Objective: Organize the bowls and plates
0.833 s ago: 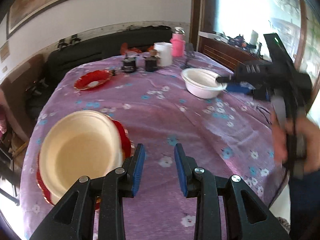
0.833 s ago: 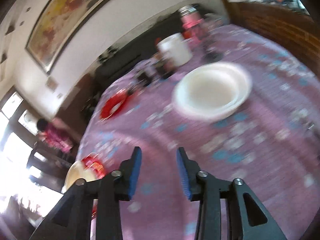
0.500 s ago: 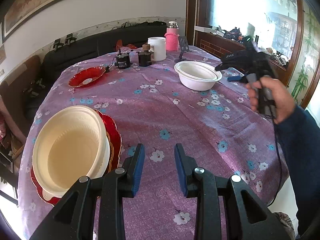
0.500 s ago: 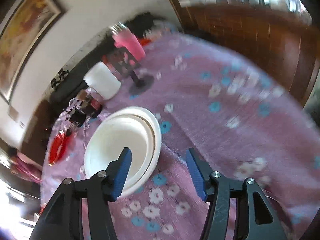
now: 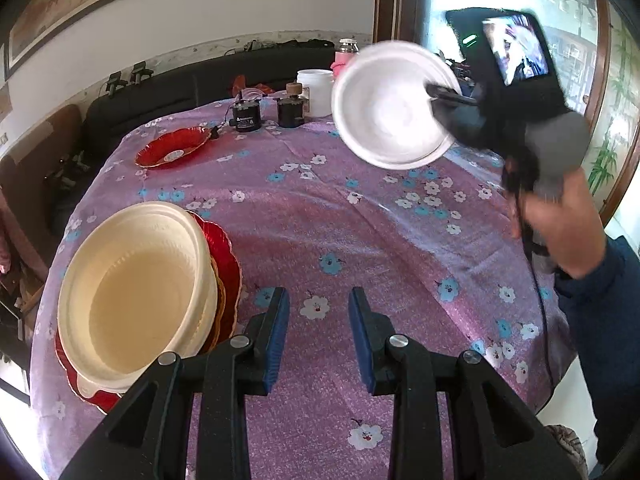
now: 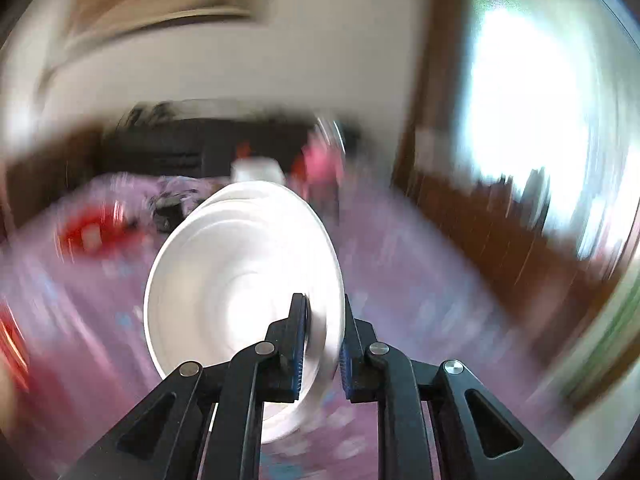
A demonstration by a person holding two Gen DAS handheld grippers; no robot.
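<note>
A white bowl (image 5: pixel 390 106) hangs tilted in the air above the far right of the purple flowered table (image 5: pixel 360 220). My right gripper (image 5: pixel 434 94) grips its rim, its jaws closing with the rim between the pads. The right wrist view is blurred but shows the white bowl (image 6: pixel 240 280) on edge in the right gripper (image 6: pixel 322 312). My left gripper (image 5: pixel 318 308) stands open over the near table with nothing between its fingers. To its left a cream bowl (image 5: pixel 136 292) sits on a stack of red plates (image 5: pixel 226 256). One more red plate (image 5: pixel 172 152) lies at the far left.
Two small black devices (image 5: pixel 246 118), a white jar (image 5: pixel 314 88) and a pink bottle (image 5: pixel 344 56) stand at the table's far edge. A dark sofa (image 5: pixel 160 80) runs behind. A person's hand (image 5: pixel 560 220) and dark sleeve hold the right gripper at the right.
The right gripper reached the white bowl, opened around its rim, closed on it and lifted it off the table, tilted. The left gripper stayed where it was.
</note>
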